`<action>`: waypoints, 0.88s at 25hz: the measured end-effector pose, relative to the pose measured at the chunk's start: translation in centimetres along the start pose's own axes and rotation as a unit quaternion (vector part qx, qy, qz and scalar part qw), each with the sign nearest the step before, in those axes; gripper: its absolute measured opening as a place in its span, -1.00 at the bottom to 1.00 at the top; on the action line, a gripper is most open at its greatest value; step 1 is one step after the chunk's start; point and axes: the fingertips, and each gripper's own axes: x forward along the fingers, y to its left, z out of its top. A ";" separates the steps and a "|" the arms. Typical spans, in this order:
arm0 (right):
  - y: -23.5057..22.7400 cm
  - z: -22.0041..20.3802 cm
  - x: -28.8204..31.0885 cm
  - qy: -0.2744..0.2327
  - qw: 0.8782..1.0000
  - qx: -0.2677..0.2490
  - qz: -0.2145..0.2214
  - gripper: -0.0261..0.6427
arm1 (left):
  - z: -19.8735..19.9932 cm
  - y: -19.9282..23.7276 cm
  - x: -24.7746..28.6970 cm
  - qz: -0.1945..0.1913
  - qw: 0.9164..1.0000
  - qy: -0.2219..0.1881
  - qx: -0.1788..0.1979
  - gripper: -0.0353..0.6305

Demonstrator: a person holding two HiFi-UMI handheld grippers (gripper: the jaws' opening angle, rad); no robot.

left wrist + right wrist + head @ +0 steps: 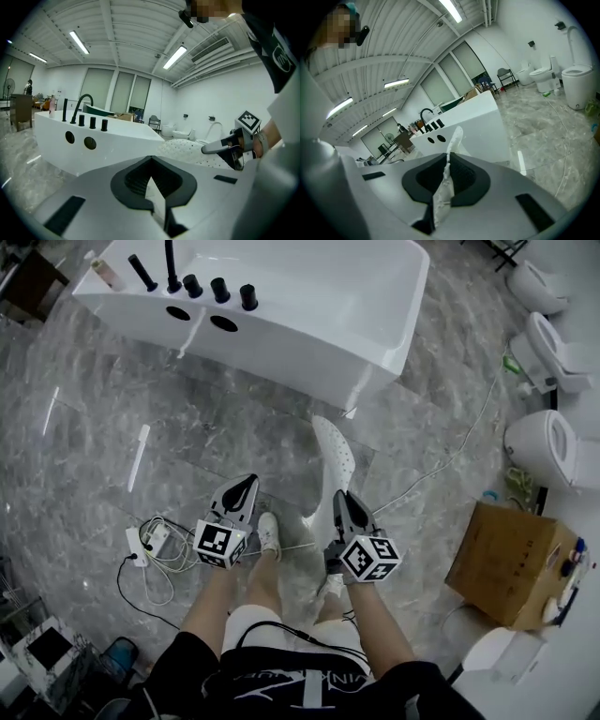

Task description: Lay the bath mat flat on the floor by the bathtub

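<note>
The white bathtub (309,315) stands at the top of the head view, with black taps on its rim. The bath mat (333,451), white and perforated, stands on edge on the floor in front of the tub. My right gripper (339,498) is shut on its near end, and in the right gripper view the mat (445,187) sticks out between the pads. My left gripper (250,484) hangs shut to the mat's left, apart from it. The left gripper view shows the mat's dotted face (187,150) and the right gripper (211,149) beside the tub (93,140).
A cardboard box (511,563) sits at the right, with toilets (553,446) lined up behind it. A power strip with tangled cables (150,540) lies at the left, and a white cable (450,451) crosses the marble floor. My shoe (269,531) is between the grippers.
</note>
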 end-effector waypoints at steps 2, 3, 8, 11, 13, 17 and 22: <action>2.0 -0.5 3.2 -0.009 1.000 0.008 0.011 -0.81 | -0.5 2.1 0.3 -0.002 1.000 -0.001 0.003 -0.85; 3.1 -0.7 5.0 -0.014 1.000 0.011 0.018 -0.81 | -0.7 3.3 0.5 -0.001 1.000 -0.001 0.006 -0.85; 9.3 -0.4 13.6 -0.035 0.997 0.027 0.061 -0.81 | -1.5 9.3 0.3 0.013 1.000 0.004 -0.007 -0.85; 11.7 1.0 17.1 -0.069 0.991 0.075 0.082 -0.81 | -1.4 11.4 -0.8 0.026 1.000 0.005 -0.007 -0.85; 11.3 1.7 18.5 -0.106 0.982 0.135 0.077 -0.81 | -1.5 12.1 -1.3 0.029 1.000 0.006 -0.003 -0.85; 5.3 -0.5 22.1 -0.160 0.964 0.213 0.025 -0.81 | -3.3 13.4 -0.3 0.021 1.000 -0.005 0.008 -0.85; -6.7 -8.7 28.9 -0.130 0.971 0.189 -0.070 -0.81 | -8.1 14.7 3.4 0.011 1.000 -0.018 0.001 -0.85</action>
